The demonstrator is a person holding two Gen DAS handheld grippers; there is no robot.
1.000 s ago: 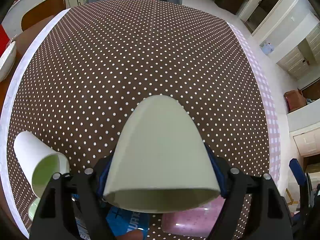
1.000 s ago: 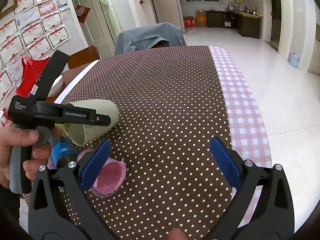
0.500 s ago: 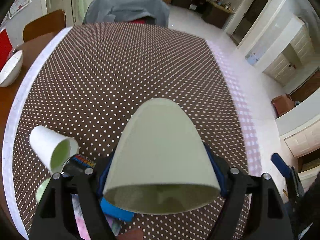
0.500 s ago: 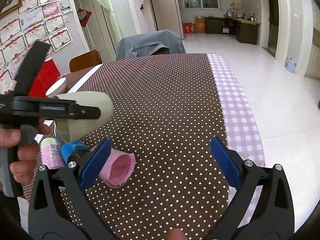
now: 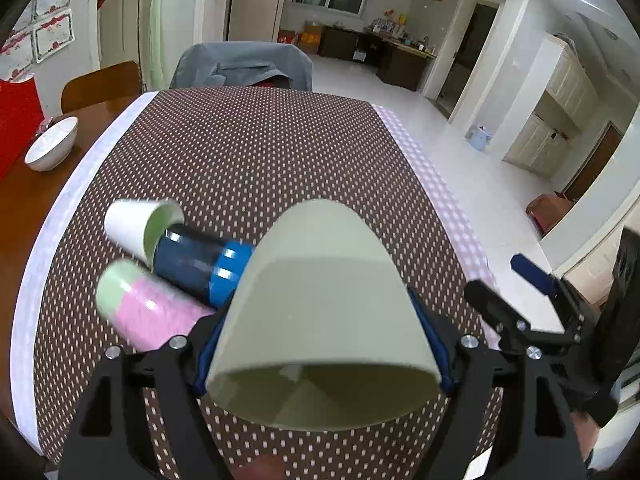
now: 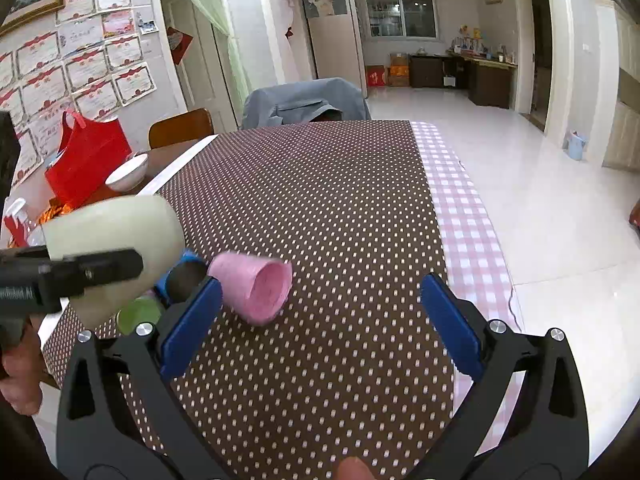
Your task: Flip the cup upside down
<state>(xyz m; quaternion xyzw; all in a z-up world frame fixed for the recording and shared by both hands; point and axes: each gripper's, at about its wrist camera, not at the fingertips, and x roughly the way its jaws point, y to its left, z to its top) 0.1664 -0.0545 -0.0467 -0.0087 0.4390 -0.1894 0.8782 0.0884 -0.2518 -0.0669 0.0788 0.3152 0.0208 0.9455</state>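
Observation:
My left gripper (image 5: 322, 332) is shut on a pale green cup (image 5: 320, 292) and holds it in the air above the dotted tablecloth, its base pointing away and its open mouth toward the camera. The same cup (image 6: 116, 236) shows at the left of the right wrist view, lying sideways in the left gripper's fingers. My right gripper (image 6: 320, 320) is open and empty above the near part of the table, to the right of the held cup.
A pink cup (image 6: 256, 284) lies on its side on the cloth. Beside it lie a white cup (image 5: 136, 224), a dark blue bottle (image 5: 200, 264) and a pink-and-green bottle (image 5: 148, 308). A white bowl (image 5: 52, 144) and a red bag (image 6: 88, 156) sit at the far left.
The left gripper has lifted and tilted up with the green cup, so more of the room shows. The right gripper has also risen and stayed open.

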